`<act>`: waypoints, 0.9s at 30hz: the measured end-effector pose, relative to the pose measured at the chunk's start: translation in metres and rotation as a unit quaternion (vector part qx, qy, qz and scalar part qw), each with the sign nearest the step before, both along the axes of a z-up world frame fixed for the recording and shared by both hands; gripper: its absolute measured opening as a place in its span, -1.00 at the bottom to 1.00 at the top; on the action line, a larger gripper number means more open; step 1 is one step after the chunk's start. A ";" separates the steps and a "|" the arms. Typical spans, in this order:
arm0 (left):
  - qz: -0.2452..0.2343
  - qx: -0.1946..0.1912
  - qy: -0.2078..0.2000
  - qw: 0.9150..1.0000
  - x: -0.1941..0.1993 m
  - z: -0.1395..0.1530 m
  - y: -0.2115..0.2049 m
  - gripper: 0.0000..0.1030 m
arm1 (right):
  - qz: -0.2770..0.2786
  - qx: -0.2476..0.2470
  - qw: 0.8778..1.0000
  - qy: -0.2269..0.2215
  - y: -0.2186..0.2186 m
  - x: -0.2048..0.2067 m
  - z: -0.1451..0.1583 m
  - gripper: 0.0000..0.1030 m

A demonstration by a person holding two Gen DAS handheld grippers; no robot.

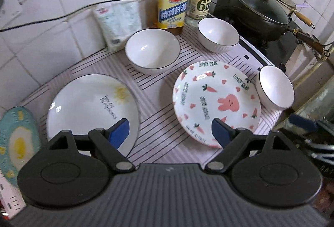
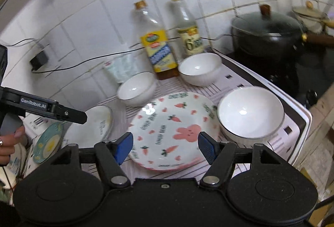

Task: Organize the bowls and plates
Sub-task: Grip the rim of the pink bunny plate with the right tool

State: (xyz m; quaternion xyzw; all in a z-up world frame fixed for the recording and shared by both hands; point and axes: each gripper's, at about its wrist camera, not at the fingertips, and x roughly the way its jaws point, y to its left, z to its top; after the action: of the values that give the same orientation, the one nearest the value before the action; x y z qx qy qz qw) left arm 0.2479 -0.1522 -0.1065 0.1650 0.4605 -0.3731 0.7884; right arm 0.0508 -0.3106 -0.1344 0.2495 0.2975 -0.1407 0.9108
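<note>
Left wrist: left gripper spread wide, empty, above the gap between sun plate and bunny plate; three bowls beyond on striped mat.

Right wrist: right gripper wide open, empty, bunny plate dead ahead between its fingers, nearest; bowl touching its right. Tiled wall, stove close.
</note>
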 end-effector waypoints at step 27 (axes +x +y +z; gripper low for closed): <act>0.070 0.014 0.054 0.996 0.019 -0.116 -0.054 -0.34 | -0.041 0.074 0.996 -0.017 -0.050 0.030 -0.110 -0.53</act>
State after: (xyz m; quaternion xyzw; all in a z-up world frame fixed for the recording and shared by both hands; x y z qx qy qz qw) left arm 0.2665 -0.2064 -0.2226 0.1226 0.5182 -0.3187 0.7841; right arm 0.0808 -0.3607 -0.2441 0.3307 0.2808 -0.1510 0.8883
